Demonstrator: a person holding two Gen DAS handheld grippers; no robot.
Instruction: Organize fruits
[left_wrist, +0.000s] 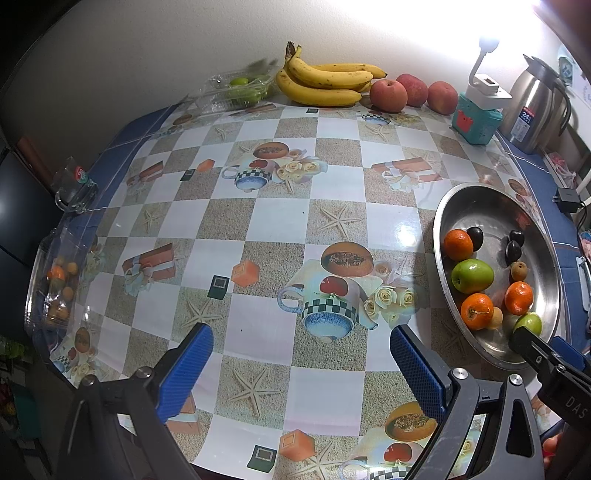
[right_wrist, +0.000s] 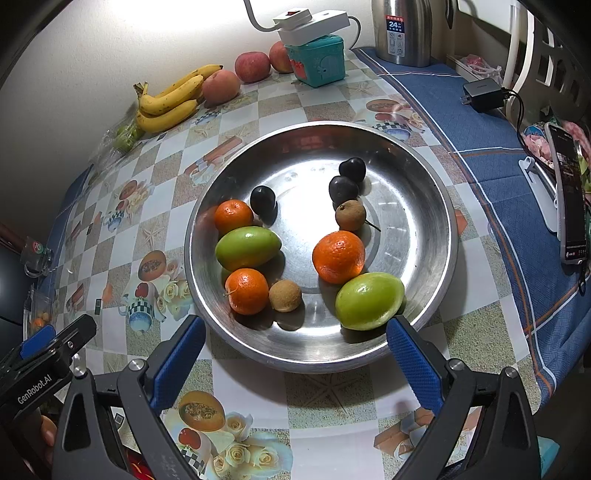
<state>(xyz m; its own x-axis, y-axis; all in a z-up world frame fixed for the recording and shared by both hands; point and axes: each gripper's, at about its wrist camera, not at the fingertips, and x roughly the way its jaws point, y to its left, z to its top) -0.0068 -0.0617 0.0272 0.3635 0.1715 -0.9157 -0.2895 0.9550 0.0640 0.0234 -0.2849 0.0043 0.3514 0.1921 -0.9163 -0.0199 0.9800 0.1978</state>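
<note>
Both jaws spread and empty, the right gripper (right_wrist: 295, 363) is held at the round steel bowl's (right_wrist: 439, 206) 6 o'clock rim for fruit access, the left gripper (left_wrist: 301, 363) parked alongside.

— What do you look like?
— My left gripper (left_wrist: 301, 363) and right gripper (right_wrist: 295, 360) are dark grey frames with silver screws; my jaws wear ribbed blue pads (right_wrist: 415, 363).
— Markings?
— "GenRobot.AI" in white.

Left hand-held gripper (left_wrist: 301, 363) and right hand-held gripper (right_wrist: 295, 354) both gape wide, empty.
</note>
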